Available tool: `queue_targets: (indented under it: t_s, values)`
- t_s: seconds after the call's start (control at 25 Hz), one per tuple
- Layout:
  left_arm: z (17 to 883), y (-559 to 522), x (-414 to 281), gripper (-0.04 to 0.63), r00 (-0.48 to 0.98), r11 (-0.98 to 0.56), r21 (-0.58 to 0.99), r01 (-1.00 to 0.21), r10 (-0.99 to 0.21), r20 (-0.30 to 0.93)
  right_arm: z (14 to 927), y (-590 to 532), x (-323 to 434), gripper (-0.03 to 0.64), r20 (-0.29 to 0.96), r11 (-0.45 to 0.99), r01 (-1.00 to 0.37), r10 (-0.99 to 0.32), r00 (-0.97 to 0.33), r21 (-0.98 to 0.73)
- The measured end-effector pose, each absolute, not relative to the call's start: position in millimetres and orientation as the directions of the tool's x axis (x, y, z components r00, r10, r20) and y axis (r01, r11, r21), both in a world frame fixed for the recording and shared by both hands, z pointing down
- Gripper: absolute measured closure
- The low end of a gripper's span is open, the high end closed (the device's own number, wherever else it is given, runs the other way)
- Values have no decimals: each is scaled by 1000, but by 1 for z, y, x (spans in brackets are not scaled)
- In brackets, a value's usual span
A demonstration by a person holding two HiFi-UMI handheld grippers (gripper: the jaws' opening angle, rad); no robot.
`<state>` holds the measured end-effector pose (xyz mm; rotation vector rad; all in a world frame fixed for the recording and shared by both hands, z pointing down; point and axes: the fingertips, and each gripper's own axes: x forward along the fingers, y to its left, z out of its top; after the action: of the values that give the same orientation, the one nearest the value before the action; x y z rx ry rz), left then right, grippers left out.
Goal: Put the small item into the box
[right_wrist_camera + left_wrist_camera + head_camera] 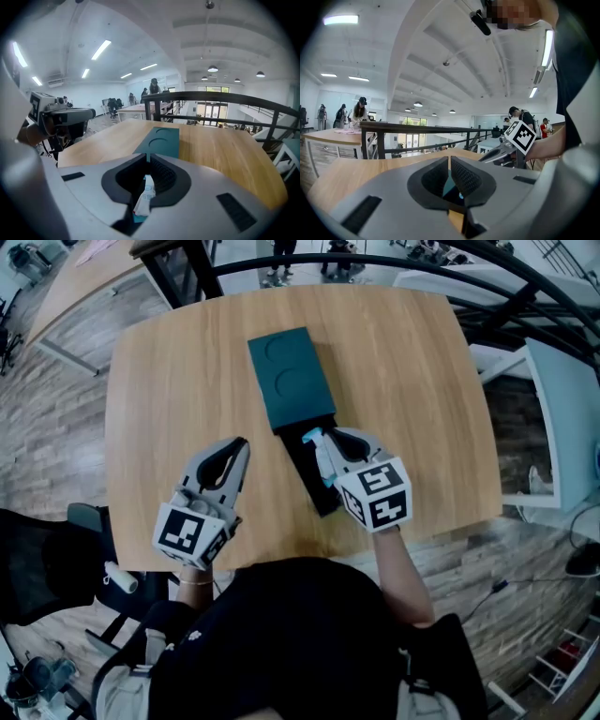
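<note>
Right gripper (pixel 323 442) is closed down on the small item (pixel 144 197), a thin white sachet with blue print. In the right gripper view the sachet sits pinched between the ribbed pads and hangs toward the lower edge of the frame. In the head view the item is at frame centre, over the upper end of the black tray (pixel 309 486), just beside the edge of the teal cover (pixel 291 381). Can't tell whether it touches the tray floor. The box is those two parts: the teal cover has two round recesses on top and runs toward the upper centre of the frame, and the black tray sticks out of its lower end at a slant toward lower right. Left gripper (pixel 239 448) is closed with nothing in it. In the left gripper view its tips meet and only a sliver of teal shows through the gap behind them. It sits left of centre in the head view, over bare counter (pixel 178 381), near the tray but apart from it, pointing up-right toward the box. Both grippers' marker cubes face the head camera in the lower half of the frame. A black railing (pixel 225 101) runs behind the counter in the right gripper view, with more desks and people beyond it.
</note>
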<state>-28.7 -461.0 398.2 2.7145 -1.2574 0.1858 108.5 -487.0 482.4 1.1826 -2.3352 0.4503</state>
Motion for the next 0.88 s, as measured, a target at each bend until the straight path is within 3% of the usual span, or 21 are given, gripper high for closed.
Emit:
queue_targets:
  t_s: [0.36, 0.88]
  values:
    - [393, -450, -24, 569, 614, -618, 44, -785, -766, 191, 417, -478, 117, 580, 400, 593, -805, -734, -548, -13]
    - [392, -442, -15, 569, 618, -626, 35, -779, -758, 208, 399, -472, 120, 584, 370, 611, -792, -736, -567, 1]
